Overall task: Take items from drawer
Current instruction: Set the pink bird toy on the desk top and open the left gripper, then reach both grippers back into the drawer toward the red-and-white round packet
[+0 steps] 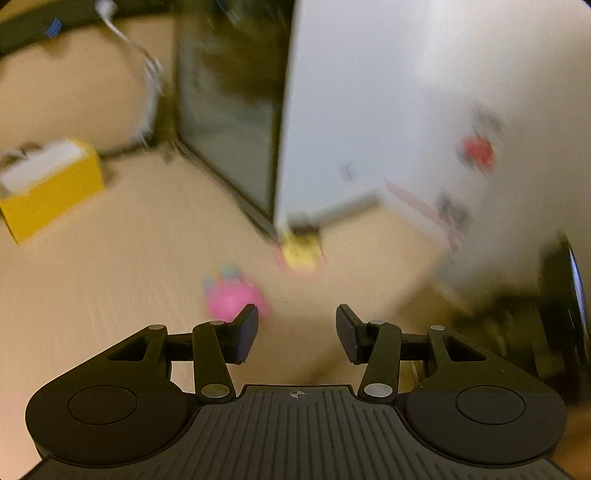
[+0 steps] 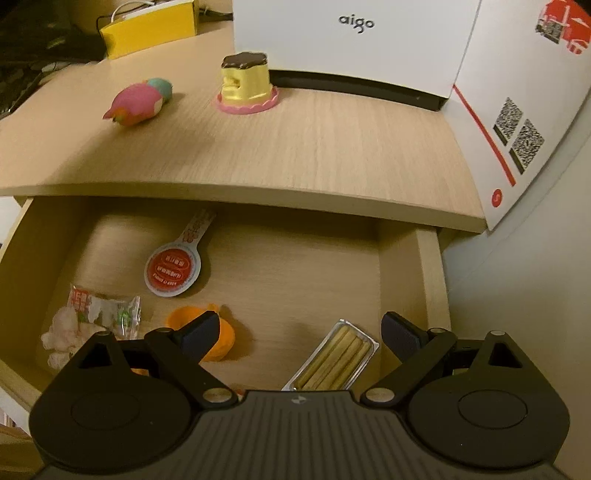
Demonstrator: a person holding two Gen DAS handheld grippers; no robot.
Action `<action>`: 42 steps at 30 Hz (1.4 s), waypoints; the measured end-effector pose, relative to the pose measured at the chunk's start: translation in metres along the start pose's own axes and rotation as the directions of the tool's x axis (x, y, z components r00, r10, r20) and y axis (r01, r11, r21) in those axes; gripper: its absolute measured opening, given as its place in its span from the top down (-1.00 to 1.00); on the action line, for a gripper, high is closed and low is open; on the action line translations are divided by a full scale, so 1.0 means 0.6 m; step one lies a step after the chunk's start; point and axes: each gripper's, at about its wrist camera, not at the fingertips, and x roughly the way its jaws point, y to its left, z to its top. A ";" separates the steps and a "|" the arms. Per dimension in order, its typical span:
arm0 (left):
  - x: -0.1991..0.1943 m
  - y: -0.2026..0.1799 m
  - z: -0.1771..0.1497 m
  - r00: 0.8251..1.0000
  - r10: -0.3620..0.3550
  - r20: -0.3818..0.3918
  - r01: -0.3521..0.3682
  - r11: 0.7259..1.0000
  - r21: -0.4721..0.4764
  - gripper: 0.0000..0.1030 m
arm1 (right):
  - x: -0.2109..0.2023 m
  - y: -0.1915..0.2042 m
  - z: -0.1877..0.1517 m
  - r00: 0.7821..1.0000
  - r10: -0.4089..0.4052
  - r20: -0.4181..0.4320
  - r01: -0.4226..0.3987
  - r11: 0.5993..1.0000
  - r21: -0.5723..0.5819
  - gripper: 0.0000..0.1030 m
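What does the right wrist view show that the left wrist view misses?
Right wrist only: the open drawer holding a tray of sticks, an orange toy, a red-lidded sauce cup and a snack packet. Left wrist only: a white cable. Both: pink toy, yellow cake toy, yellow box, white box.

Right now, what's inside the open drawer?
Inside the drawer: a red-lidded cup, a snack packet, an orange toy, a tray of sticks. The right gripper hides the front.
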 end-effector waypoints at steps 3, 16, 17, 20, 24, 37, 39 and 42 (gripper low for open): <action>0.026 -0.013 -0.043 0.991 -0.013 -0.135 0.014 1.000 0.011 0.01 | 0.005 0.008 -0.004 1.000 -0.004 -0.009 0.004 1.000 -0.008 -0.85; 0.187 -0.048 -0.093 0.966 0.097 -0.240 -0.152 0.963 -0.222 0.01 | 0.024 0.018 -0.039 0.997 0.013 -0.079 -0.012 1.000 0.014 -0.84; 0.195 -0.049 -0.094 0.963 0.119 -0.243 -0.175 0.958 -0.226 0.01 | 0.024 0.018 -0.041 0.996 0.014 -0.084 -0.013 1.000 0.019 -0.83; 0.213 -0.048 -0.096 0.958 0.159 -0.239 -0.217 0.946 -0.241 0.02 | 0.023 0.016 -0.049 0.995 0.019 -0.094 -0.016 0.999 0.031 -0.78; 0.232 -0.047 -0.103 0.953 0.161 -0.257 -0.225 0.944 -0.241 0.02 | 0.023 0.012 -0.055 0.995 0.023 -0.100 -0.018 0.999 0.050 -0.75; 0.235 -0.037 -0.119 0.948 0.147 -0.283 -0.194 0.970 -0.147 0.02 | 0.031 0.007 -0.042 0.996 0.015 -0.090 -0.008 0.997 0.077 -0.74; 0.224 -0.026 -0.122 0.946 0.138 -0.293 -0.188 0.971 -0.149 0.41 | 0.027 0.015 -0.041 0.997 -0.001 -0.075 0.005 0.999 0.053 -0.74; 0.203 0.003 -0.122 0.943 0.071 -0.325 -0.143 0.968 -0.205 0.86 | 0.022 0.019 -0.027 0.997 0.024 -0.071 -0.020 0.998 0.056 -0.74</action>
